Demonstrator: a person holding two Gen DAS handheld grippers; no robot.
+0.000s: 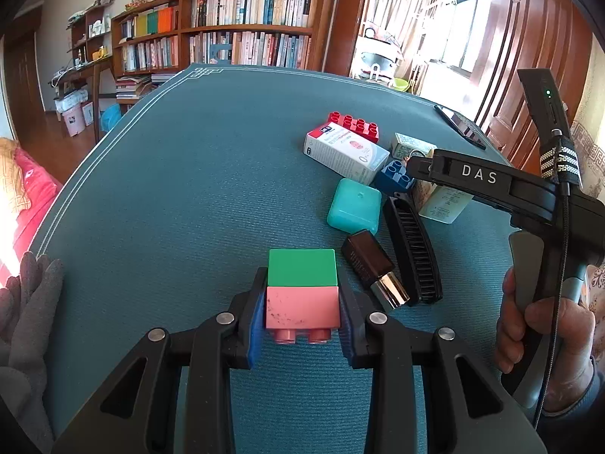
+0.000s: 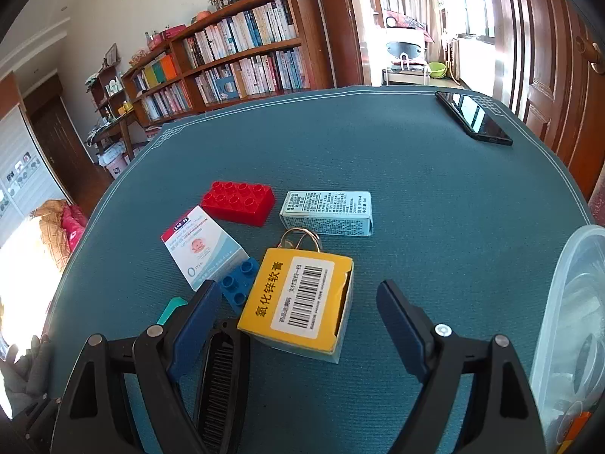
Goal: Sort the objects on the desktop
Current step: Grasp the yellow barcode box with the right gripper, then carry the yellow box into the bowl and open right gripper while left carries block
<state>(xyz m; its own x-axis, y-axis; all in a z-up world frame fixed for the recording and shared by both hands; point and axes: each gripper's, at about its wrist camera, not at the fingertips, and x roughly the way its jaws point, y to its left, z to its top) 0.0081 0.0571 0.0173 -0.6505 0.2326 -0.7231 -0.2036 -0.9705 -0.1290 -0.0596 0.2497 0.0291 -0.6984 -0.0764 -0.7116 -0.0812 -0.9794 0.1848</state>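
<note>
**Left gripper holds stacked bricks; right gripper open over the yellow box**

The left gripper [image 1: 302,314] is clamped on a two-brick stack: its blue pads [image 1: 254,325] press both sides of the pink brick [image 1: 301,307], with the green brick [image 1: 302,267] joined to it on the far side. The pink brick's studs point back toward the camera (so the stack lies on its side between the jaws). Whether it rests on the teal mat [image 1: 181,174] or is just lifted cannot be told.

The right gripper [image 2: 298,314] stands wide — nothing between its jaws — low over the yellow box [image 2: 298,299], which lies slightly left of the gap's centre. A key ring [image 2: 300,238] lies touching the box's far end.

Outward from there: blue brick [image 2: 238,287] just beside the box, baby-wash carton [image 2: 202,249], red brick [image 2: 238,201], pale printed carton [image 2: 327,212], black comb [image 2: 223,374], and a phone [image 2: 474,118] well apart at the far corner. The left view adds a teal case [image 1: 353,210] and a brown tube with a metallic cap [image 1: 374,266]. A clear plastic container [image 2: 567,325] sits at the right edge.

Judgement: bricks are being grouped. To do it well, keep the grip square on the pink brick — the green one hangs on by its studs alone — and set the stack down away from the boxes. Centre the right jaws on the box before closing, clear of the ring.
</note>
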